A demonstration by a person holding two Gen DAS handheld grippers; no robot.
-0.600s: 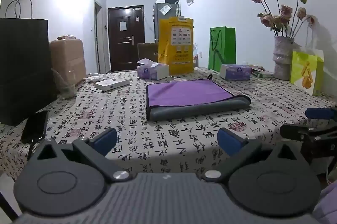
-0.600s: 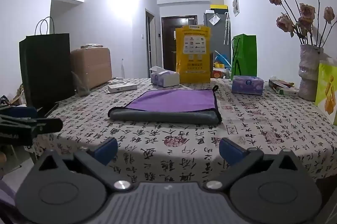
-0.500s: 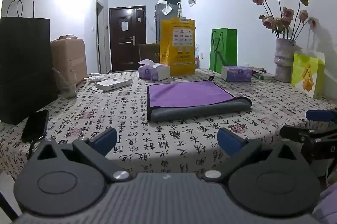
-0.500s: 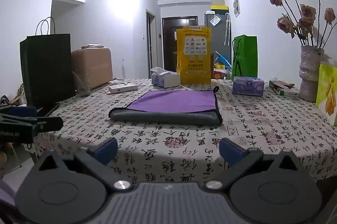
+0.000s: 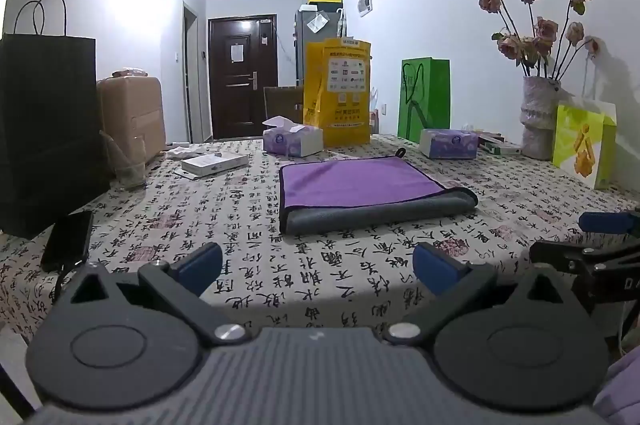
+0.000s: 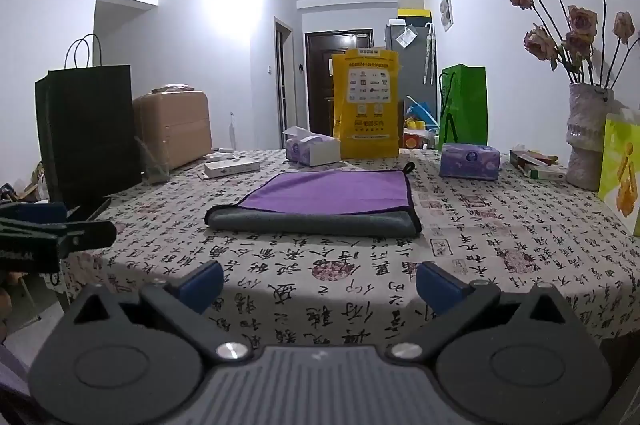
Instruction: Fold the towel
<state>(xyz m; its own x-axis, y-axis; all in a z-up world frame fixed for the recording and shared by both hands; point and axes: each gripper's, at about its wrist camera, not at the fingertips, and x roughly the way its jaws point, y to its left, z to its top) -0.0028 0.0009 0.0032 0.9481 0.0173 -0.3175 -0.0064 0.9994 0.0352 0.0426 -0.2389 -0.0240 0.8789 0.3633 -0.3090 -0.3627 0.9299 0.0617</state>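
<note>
A purple towel with a grey underside (image 5: 360, 185) lies folded over on the patterned tablecloth (image 5: 240, 225), its grey folded edge facing me; it also shows in the right wrist view (image 6: 324, 199). My left gripper (image 5: 316, 267) is open and empty, at the table's near edge, well short of the towel. My right gripper (image 6: 318, 283) is open and empty, also at the near edge. The right gripper shows at the right of the left wrist view (image 5: 592, 245), and the left gripper at the left of the right wrist view (image 6: 56, 233).
Around the towel stand tissue boxes (image 5: 292, 140) (image 5: 448, 144), a white box (image 5: 214, 163), a yellow bag (image 5: 338, 93), a green bag (image 5: 424, 97), a flower vase (image 5: 538, 121) and a lime bag (image 5: 584, 141). A black bag (image 5: 44, 129), glass (image 5: 126, 165) and phone (image 5: 68, 239) are left.
Both views have drifted slightly; the towel sits a touch lower in each. Both grippers stay open and empty, and the towel has not moved on the table.
</note>
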